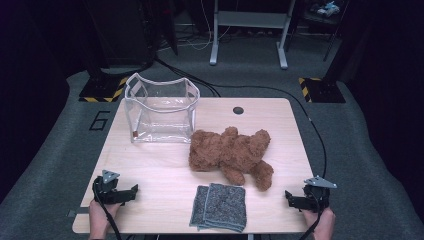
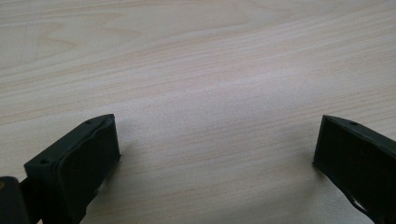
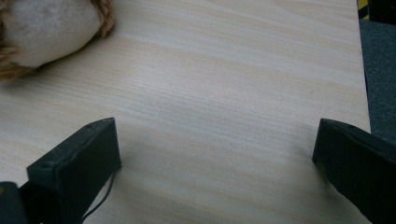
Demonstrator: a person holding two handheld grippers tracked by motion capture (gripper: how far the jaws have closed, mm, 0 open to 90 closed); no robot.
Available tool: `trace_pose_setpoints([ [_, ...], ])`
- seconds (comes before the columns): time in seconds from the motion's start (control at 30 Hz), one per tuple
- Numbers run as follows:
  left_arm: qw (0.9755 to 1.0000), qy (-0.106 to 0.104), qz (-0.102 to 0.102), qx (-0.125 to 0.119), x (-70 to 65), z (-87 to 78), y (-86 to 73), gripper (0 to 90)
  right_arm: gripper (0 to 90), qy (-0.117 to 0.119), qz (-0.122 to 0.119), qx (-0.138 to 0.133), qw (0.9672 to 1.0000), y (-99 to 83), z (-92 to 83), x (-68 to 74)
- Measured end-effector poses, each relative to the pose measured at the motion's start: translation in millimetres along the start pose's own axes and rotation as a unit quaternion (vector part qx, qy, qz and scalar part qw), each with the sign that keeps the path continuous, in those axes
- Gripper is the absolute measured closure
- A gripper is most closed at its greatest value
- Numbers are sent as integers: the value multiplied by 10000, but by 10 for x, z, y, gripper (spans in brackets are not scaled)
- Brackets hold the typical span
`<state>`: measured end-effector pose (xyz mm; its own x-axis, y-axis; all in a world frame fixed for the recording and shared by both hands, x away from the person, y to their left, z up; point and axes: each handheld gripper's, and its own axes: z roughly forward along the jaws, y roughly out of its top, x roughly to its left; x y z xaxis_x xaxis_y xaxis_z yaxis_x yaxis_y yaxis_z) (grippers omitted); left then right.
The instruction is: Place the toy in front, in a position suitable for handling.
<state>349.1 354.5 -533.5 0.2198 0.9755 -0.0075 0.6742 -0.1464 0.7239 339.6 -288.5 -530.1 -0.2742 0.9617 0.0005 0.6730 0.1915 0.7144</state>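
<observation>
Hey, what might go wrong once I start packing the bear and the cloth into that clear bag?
The bag has soft, sagging walls, so it may tip or slide when pushed. The bear looks nearly as wide as the bag's mouth and could snag on the rim. The folded cloth may unfold if pinched by one layer.

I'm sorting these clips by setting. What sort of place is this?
Probably a lab or recording studio, not a home: a lone wooden table on grey carpet, hazard-striped stand bases, loose floor cables, and a numeral six marked beside the table.
</observation>
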Motion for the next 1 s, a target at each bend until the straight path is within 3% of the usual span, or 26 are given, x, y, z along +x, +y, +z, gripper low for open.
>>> trace_pose_setpoints([
  [0.77,10000,-7,-18,-6,-5,5,7,0,11,-12,38,-7,10000,-1,-3,-1],
  [1.0,10000,-61,3,18,-5,23,73,2,11,-15,42,-2,10000,1,-1,-2],
])
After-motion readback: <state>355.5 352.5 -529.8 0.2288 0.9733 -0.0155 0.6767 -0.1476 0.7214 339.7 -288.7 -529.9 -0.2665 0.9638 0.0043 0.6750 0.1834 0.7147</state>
